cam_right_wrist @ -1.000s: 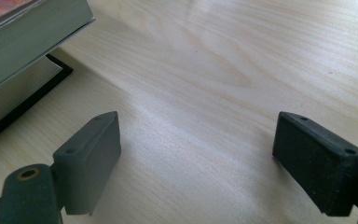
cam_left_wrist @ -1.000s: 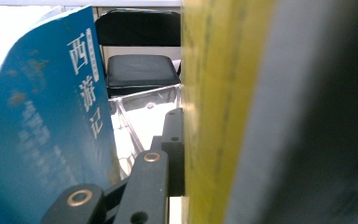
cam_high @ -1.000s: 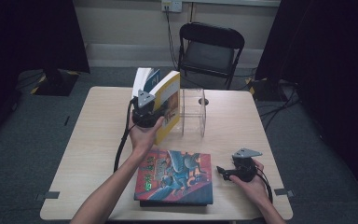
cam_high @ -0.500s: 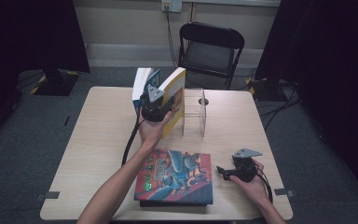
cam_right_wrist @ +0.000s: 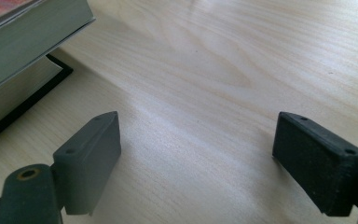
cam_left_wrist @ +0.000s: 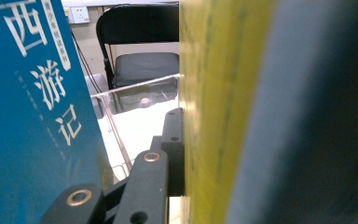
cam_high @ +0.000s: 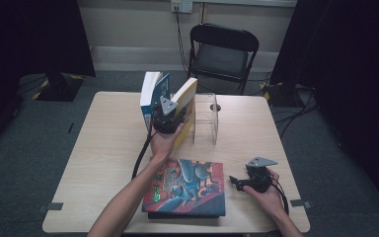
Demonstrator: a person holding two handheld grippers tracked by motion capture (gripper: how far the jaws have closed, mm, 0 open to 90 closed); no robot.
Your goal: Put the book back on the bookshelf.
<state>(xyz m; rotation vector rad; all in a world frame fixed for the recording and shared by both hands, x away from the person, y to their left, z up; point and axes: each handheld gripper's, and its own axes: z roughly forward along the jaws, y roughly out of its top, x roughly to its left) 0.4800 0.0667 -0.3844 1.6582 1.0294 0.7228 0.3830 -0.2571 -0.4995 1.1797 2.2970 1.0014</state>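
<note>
**Yellow book held up by the clear stand**

Dark curtains hang on both sides of the room, and a black chair [cam_high: 223,49] sits at the far side of the tabletop [cam_high: 103,148]. Near the far middle of the tabletop, the left gripper [cam_high: 167,114] holds a yellow book [cam_high: 186,106]. Its fingers pinch the book tight. The yellow book leans over, with its top tipped to the right. It is just left of a clear stand [cam_high: 207,118]. A blue book [cam_high: 152,96] stands just left of the yellow one. In the left gripper view, one black finger [cam_left_wrist: 173,140] presses flat on the yellow cover, and the blue book has white letters on it.

A big picture book [cam_high: 187,187] lies flat at the near edge. The right gripper [cam_high: 237,181] rests on the tabletop just right of it. Its fingers are spread wide with nothing between them.
</note>
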